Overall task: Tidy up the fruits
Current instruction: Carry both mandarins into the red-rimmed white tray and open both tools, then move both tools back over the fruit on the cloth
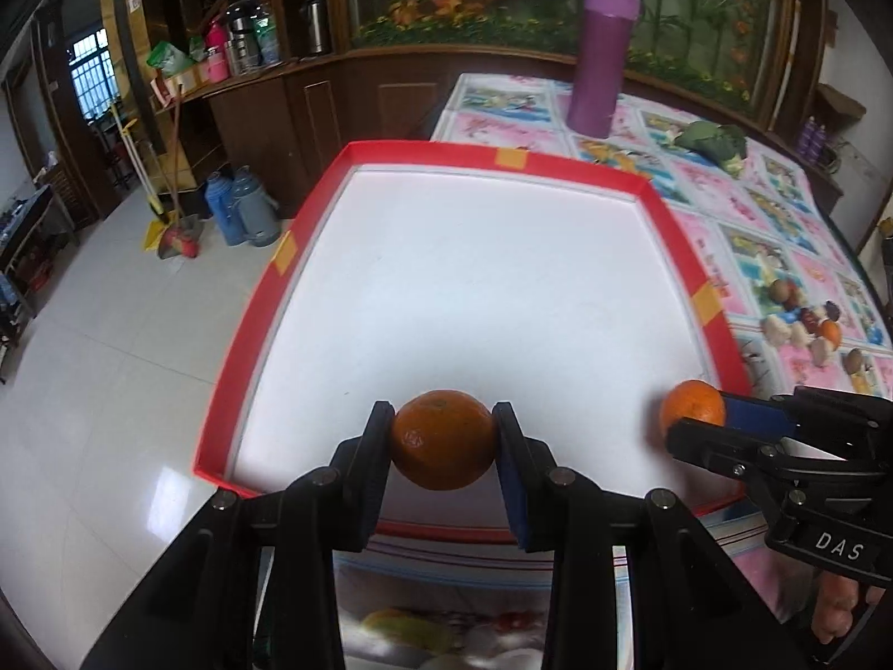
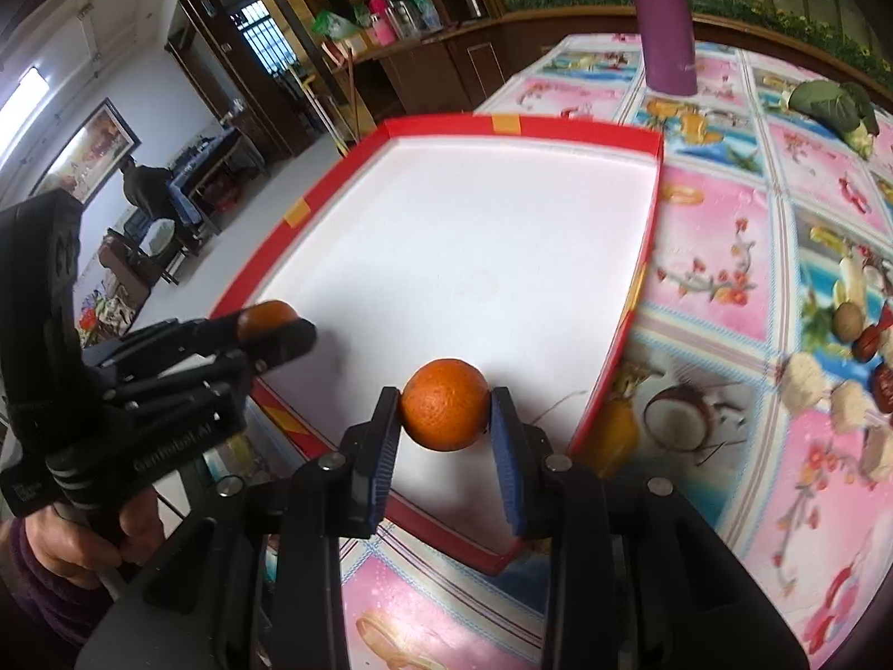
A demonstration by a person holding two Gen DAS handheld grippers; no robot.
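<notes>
My left gripper (image 1: 442, 419) is shut on an orange (image 1: 442, 438) and holds it over the near edge of a red-rimmed white tray (image 1: 290, 251). My right gripper (image 2: 445, 399) is shut on a second orange (image 2: 445, 403) over the tray's near right part; the tray's red rim shows in the right wrist view (image 2: 647, 257). In the left wrist view the right gripper (image 1: 697, 419) with its orange (image 1: 691, 403) sits at the tray's right rim. In the right wrist view the left gripper (image 2: 273, 329) with its orange (image 2: 267, 318) is at the left.
A purple cylinder (image 1: 603, 56) stands on the flowered tablecloth (image 1: 781, 206) behind the tray. A green leafy vegetable (image 1: 714, 142) lies at the back right. Several small fruits and nuts (image 1: 809, 324) lie right of the tray. The tray's left side overhangs the tiled floor (image 1: 111, 363).
</notes>
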